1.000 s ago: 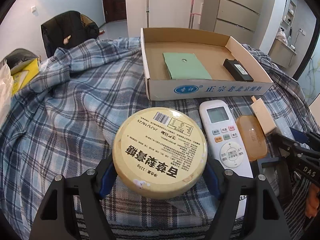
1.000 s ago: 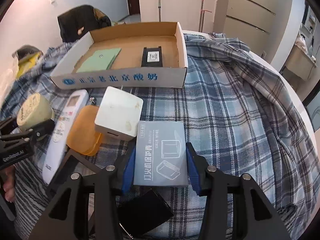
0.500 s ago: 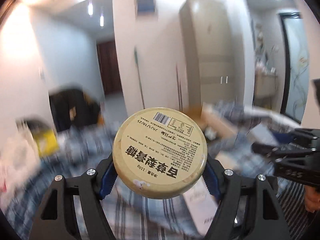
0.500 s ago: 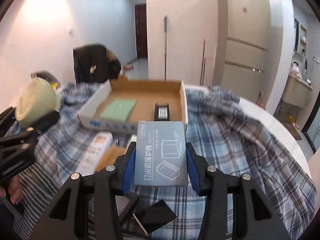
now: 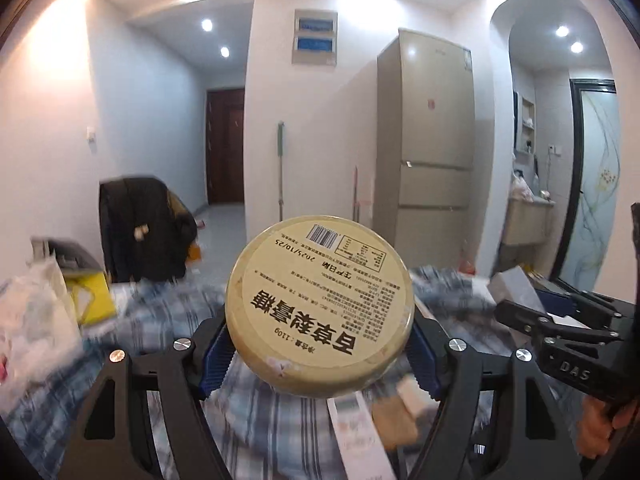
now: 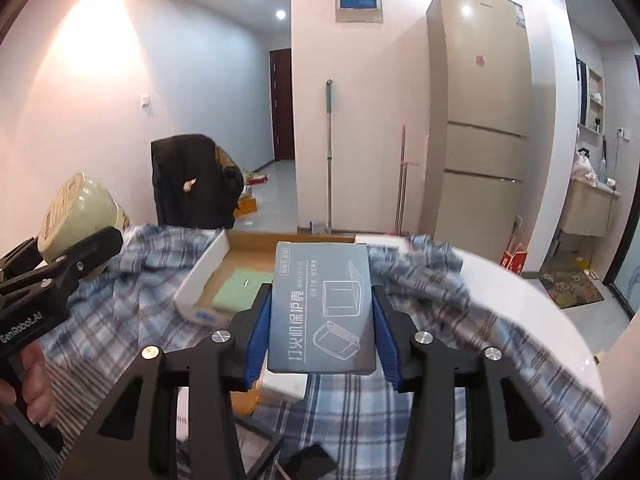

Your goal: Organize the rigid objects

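Between L gripper pads: round yellow tin, clamped, held up above plaid cloth. R gripper clamped on grey box, also aloft. Beyond: cardboard tray w/ green card.

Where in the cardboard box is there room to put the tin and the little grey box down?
Bare floor of the cardboard box lies behind the green pad. Its right side is hidden behind the grey box. In front, items crowd the checked cloth.
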